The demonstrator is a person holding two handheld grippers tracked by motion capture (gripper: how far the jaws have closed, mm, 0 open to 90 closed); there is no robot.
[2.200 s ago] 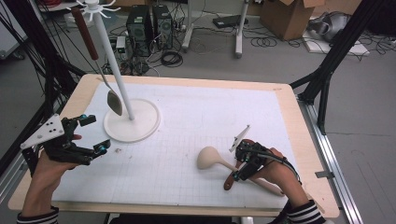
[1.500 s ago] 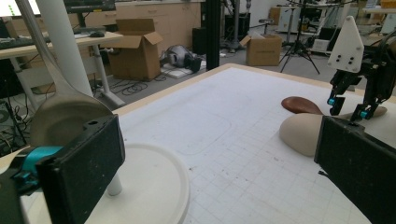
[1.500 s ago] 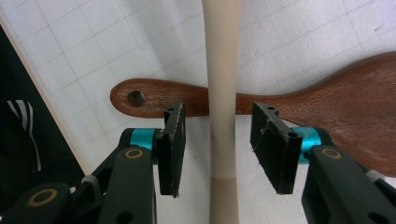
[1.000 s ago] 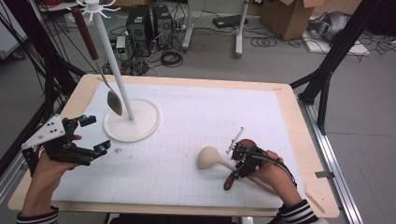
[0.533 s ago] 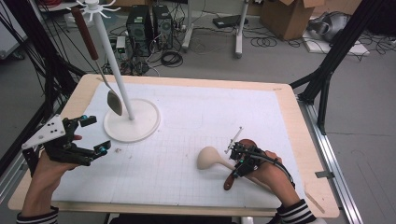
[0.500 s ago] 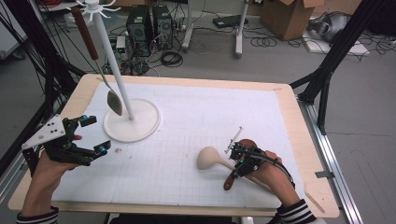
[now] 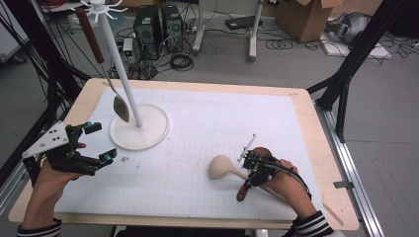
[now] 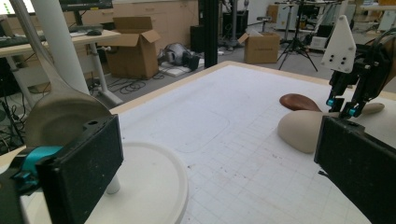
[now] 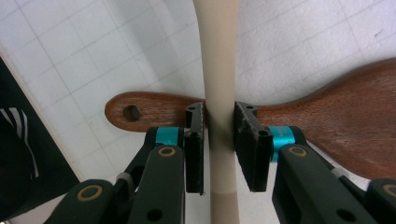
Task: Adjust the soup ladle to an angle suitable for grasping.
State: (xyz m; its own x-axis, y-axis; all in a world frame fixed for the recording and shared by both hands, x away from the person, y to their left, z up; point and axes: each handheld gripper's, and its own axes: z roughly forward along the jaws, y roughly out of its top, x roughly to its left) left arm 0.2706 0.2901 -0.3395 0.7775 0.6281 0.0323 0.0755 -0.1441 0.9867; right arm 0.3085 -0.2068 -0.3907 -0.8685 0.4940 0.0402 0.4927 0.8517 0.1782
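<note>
A beige spoon (image 7: 221,166) lies on the white mat with its handle (image 9: 219,70) crossing a brown wooden spatula (image 9: 345,121). My right gripper (image 9: 219,126) points down over that crossing. Its jaws have just been closing and the pads now press both sides of the beige handle. In the high view the right gripper (image 7: 252,170) sits just right of the spoon's bowl, with the spatula (image 7: 242,192) underneath. My left gripper (image 7: 101,142) hovers open at the table's left, nothing between its jaws, and faces the spoon (image 8: 301,133) and the right gripper (image 8: 348,105).
A white stand (image 7: 118,64) rises from a round base (image 7: 148,133) at the back left. A metal spoon (image 7: 121,107) with a brown handle hangs from it, close to my left gripper. The table's wooden edge (image 7: 321,148) runs to the right of my right hand.
The right hand has shifted slightly left onto the beige handle since the earliest frame. The left hand and the hanging spoon have not moved.
</note>
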